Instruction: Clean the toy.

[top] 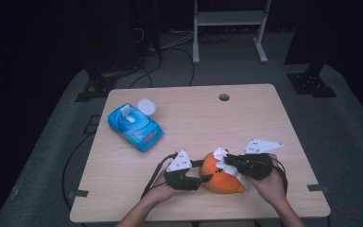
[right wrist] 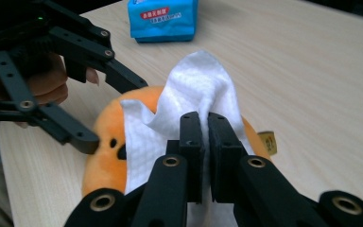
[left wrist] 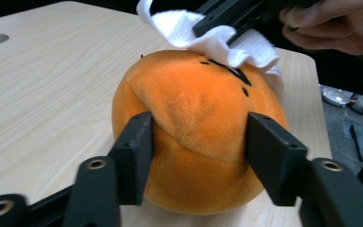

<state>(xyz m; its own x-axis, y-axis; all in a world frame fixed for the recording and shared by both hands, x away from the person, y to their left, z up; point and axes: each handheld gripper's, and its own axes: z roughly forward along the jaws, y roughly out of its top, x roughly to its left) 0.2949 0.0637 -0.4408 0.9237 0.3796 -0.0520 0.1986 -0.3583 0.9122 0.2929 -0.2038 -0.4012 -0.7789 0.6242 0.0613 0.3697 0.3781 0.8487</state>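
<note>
An orange plush toy (top: 217, 177) with a small black face lies near the table's front edge. My left gripper (top: 205, 171) comes at it from the left. In the left gripper view both jaws of my left gripper (left wrist: 198, 142) press into the sides of the plush toy (left wrist: 194, 109) and dent it. My right gripper (right wrist: 206, 137) is shut on a white wipe (right wrist: 194, 85), which is draped over the top of the plush toy (right wrist: 104, 142). In the high view the right gripper (top: 229, 161) sits at the toy's upper right with the wipe (top: 221, 153) under it.
A blue pack of wet wipes (top: 134, 125) lies at the table's left, with a white round lid (top: 146, 106) just behind it. A cable hole (top: 224, 97) is near the far edge. A small yellow tag (right wrist: 267, 142) sticks out of the toy.
</note>
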